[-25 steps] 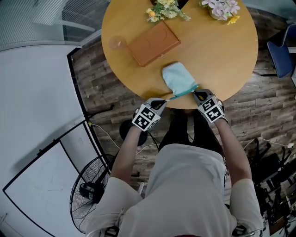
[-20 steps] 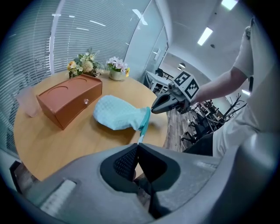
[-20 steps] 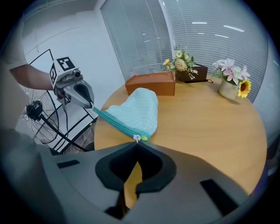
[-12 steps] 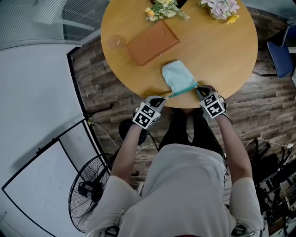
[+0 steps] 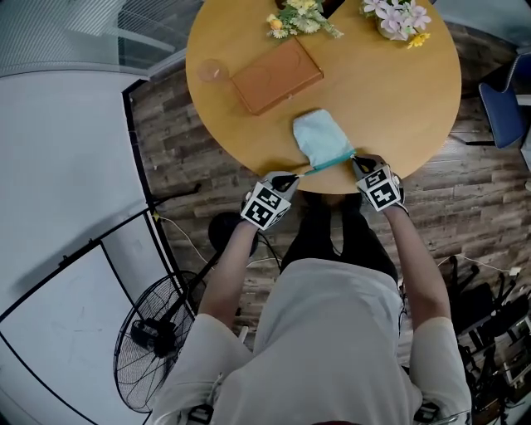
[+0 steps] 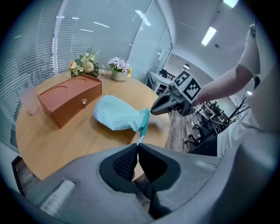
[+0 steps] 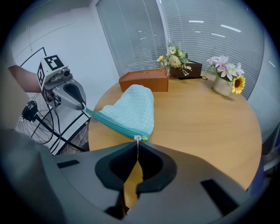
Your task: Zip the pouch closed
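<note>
A light blue pouch [image 5: 319, 137] with a teal zipper [image 5: 328, 163] lies near the front edge of the round wooden table [image 5: 398, 91]. My left gripper [image 5: 295, 176] is shut on the thin tab at the zipper's left end, just off the table edge. My right gripper [image 5: 355, 159] is shut on the small white zipper pull [image 7: 138, 138] at the pouch's right corner. The zipper is stretched taut between the two grippers. In the left gripper view the pouch [image 6: 116, 114] sits ahead of my left gripper [image 6: 137, 145]. In the right gripper view the pouch [image 7: 131, 111] lies past my right gripper [image 7: 137, 144].
A brown box [image 5: 275, 76] lies behind the pouch, with a clear cup [image 5: 209, 71] to its left. Two flower pots [image 5: 303, 18] [image 5: 397, 15] stand at the table's far edge. A fan [image 5: 158, 340] stands on the floor at left, a blue chair [image 5: 506, 95] at right.
My right gripper has shifted slightly to the right and away with the zipper pull. The left gripper has stayed about where it was, and both remain shut.
</note>
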Available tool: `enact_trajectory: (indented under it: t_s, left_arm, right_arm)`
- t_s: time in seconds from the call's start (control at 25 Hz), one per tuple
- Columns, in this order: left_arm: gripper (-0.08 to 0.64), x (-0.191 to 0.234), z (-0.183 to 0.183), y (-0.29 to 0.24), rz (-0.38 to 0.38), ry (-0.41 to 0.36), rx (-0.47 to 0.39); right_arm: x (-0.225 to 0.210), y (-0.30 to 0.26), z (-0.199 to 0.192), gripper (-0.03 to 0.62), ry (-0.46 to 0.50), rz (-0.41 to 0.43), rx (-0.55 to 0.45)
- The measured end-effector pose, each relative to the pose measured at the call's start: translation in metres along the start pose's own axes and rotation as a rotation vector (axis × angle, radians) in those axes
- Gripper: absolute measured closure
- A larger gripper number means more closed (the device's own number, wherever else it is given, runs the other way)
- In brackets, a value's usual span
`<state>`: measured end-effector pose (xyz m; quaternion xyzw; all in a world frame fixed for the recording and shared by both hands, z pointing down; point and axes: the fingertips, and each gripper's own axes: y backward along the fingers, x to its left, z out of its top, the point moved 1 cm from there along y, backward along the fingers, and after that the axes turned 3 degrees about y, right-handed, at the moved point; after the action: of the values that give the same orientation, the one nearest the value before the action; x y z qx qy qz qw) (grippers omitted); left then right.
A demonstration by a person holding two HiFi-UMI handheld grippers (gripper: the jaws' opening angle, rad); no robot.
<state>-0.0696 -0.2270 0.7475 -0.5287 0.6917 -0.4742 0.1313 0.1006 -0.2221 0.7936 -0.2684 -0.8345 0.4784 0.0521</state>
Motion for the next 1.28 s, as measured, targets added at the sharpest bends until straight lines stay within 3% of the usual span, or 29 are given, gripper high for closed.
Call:
enact_trajectory:
  t_s: [0.28, 0.4, 0.88, 1.28]
  left_arm:
    - [0.535, -0.007, 0.01, 0.002, 0.056, 0.07, -0.055]
    - [0.449, -0.019, 0.01, 0.003, 0.071, 0.093, -0.067]
    - [0.448, -0.077, 0.016, 0.058, 0.235, 0.189, -0.206]
    - [0.449, -0.137, 0.036, 0.117, 0.367, 0.223, -0.371]
  right_arm:
    - [-0.007, 0.017, 0.007, 0.535, -0.006, 0.001, -0.062]
    - [-0.004, 0.031, 0.009, 0.518, 0.02, 0.01, -0.08]
    - [0.021, 0.114, 0.016, 0.517, 0.184, 0.03, -0.153]
    - [0.041, 0.188, 0.038, 0.517, 0.234, 0.035, -0.267]
